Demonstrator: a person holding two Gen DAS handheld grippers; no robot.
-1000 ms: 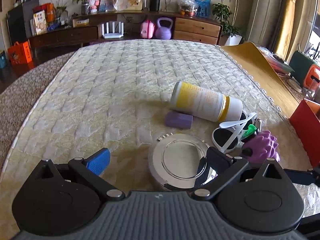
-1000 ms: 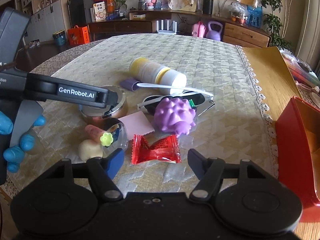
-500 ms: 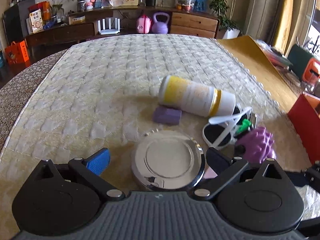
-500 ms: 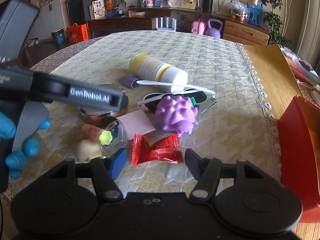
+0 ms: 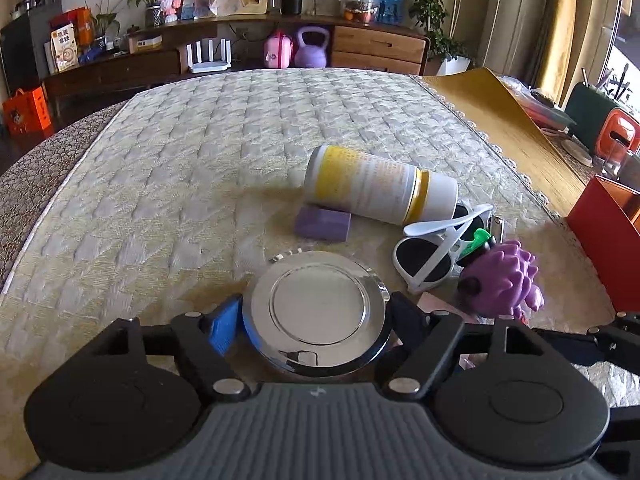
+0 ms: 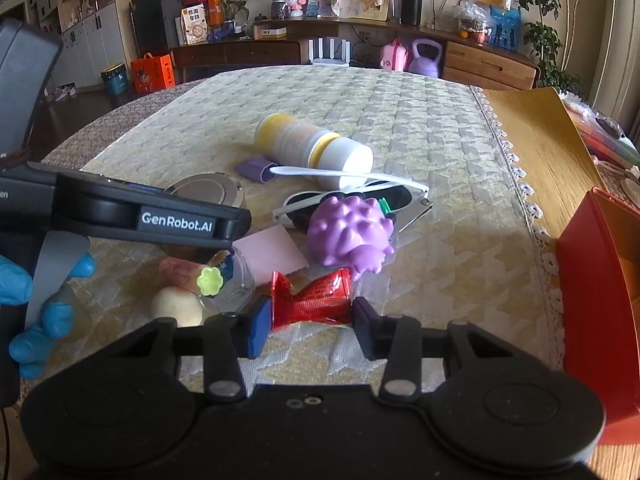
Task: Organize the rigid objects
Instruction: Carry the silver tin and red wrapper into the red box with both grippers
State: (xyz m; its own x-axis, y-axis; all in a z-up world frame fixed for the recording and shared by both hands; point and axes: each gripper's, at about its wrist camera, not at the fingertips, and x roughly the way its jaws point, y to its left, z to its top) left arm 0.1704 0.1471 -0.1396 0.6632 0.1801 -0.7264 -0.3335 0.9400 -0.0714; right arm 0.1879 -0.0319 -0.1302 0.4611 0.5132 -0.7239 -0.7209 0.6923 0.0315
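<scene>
My left gripper is shut on a round silver tin, one finger on each side; the tin also shows in the right wrist view. My right gripper has closed on a red candy wrapper lying on the quilted mat. Behind lie a white and yellow bottle on its side, a purple block, white sunglasses and a purple spiky toy.
A red box stands at the right edge. A pink paper, a clear small jar with a green flower cap and a cream ball lie left of the wrapper. The left gripper's body crosses the right wrist view.
My left gripper moved forward and its fingers closed onto the silver tin. My right gripper advanced and closed around the red candy wrapper.
</scene>
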